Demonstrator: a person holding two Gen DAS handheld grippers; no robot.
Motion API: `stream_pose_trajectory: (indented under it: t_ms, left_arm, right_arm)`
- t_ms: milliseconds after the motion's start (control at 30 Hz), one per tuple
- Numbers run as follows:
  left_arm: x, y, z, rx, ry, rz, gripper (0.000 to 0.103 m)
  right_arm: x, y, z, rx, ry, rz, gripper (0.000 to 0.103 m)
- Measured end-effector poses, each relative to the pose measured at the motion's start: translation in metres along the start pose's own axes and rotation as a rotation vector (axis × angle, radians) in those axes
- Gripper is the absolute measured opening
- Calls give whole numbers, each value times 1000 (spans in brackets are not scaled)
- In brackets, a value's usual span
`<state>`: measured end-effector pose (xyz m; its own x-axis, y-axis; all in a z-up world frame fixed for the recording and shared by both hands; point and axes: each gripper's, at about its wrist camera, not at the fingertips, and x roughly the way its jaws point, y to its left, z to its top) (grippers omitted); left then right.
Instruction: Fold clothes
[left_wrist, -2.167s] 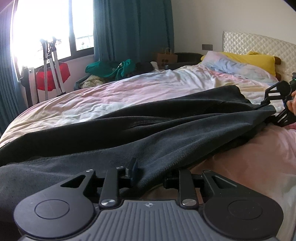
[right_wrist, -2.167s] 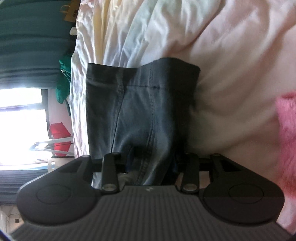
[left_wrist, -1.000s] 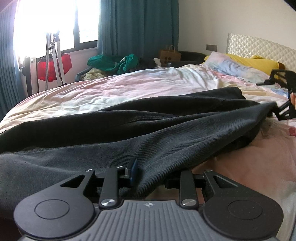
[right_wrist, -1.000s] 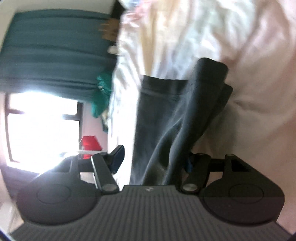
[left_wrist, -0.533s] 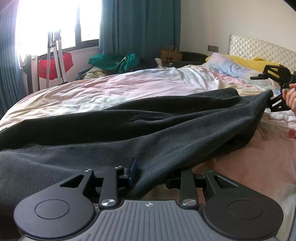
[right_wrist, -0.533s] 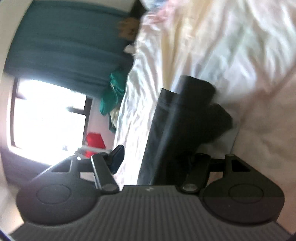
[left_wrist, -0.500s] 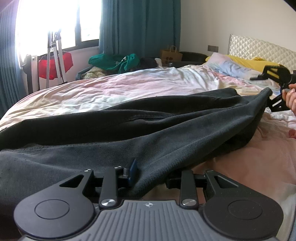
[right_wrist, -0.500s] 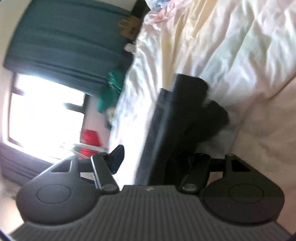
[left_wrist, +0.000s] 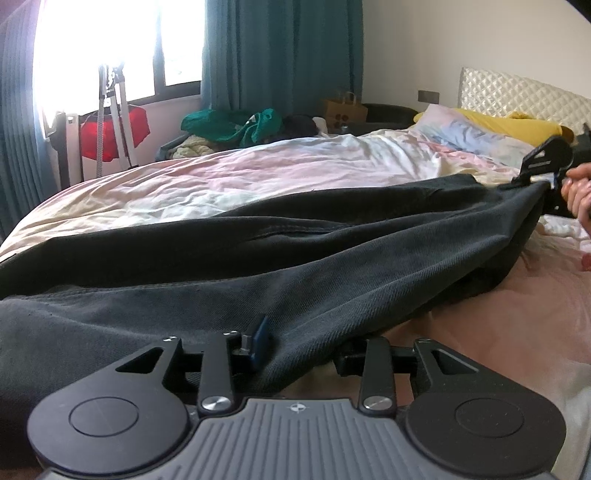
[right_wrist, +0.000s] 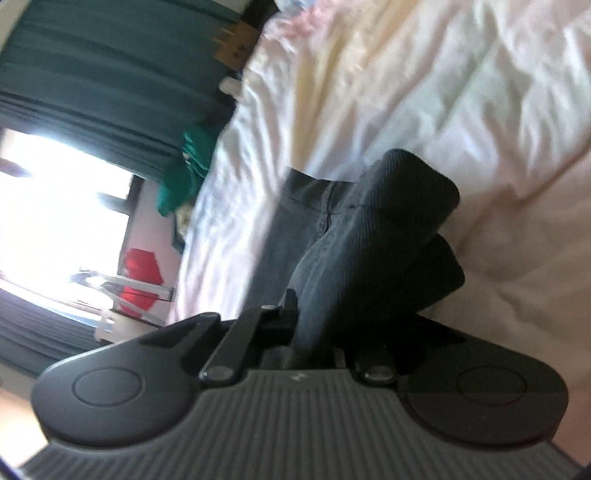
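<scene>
Dark grey trousers (left_wrist: 295, 258) lie stretched across the bed (left_wrist: 258, 177). My left gripper (left_wrist: 303, 347) rests at their near end. Its jaws are opening, the cloth edge lies between them, and the blue inner face of its left pad (left_wrist: 261, 332) still shows. In the right wrist view the folded far end of the trousers (right_wrist: 369, 240) runs into my right gripper (right_wrist: 314, 332), whose jaws are closing and pinch the fabric. The left wrist view shows that right gripper (left_wrist: 543, 173) at the far right, held by a hand (left_wrist: 576, 192), with the trouser end lifted slightly off the sheet.
Pillows (left_wrist: 480, 136) and a quilted headboard (left_wrist: 517, 88) stand at the far right. Beyond the bed are a pile of green clothes (left_wrist: 236, 123), a paper bag (left_wrist: 345, 109), a red item on a stand (left_wrist: 114, 129) and teal curtains (left_wrist: 280, 55).
The right gripper's jaws came together on the trouser end, which now sits a little higher. The left gripper stayed in place and its jaws stand slightly wider.
</scene>
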<state>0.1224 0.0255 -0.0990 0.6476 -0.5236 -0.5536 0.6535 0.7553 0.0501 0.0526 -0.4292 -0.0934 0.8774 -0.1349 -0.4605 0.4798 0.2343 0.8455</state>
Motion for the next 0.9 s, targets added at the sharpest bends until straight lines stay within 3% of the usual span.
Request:
stream_pose_trajectory:
  t_ms: [100, 233, 400, 633, 733, 900]
  left_arm:
    - [-14, 0, -4, -81, -14, 40, 46]
    - [-38, -5, -3, -126, -20, 56, 57]
    - [-62, -8, 15, -185, -39, 61, 58]
    - [-90, 9, 62, -277, -114, 133, 66]
    - [-81, 24, 62, -290, -81, 208, 69]
    - [-37, 44, 35, -301, 69, 324, 69]
  right_arm:
    - [-12, 6, 5, 16, -13, 82, 10]
    - [-11, 7, 14, 4, 0, 86, 9]
    - [-13, -9, 23, 84, -9, 85, 9]
    - [-38, -23, 35, 76, -140, 74, 9]
    - [-42, -38, 45, 69, -184, 35, 9]
    - [-37, -44, 44, -17, -166, -13, 9]
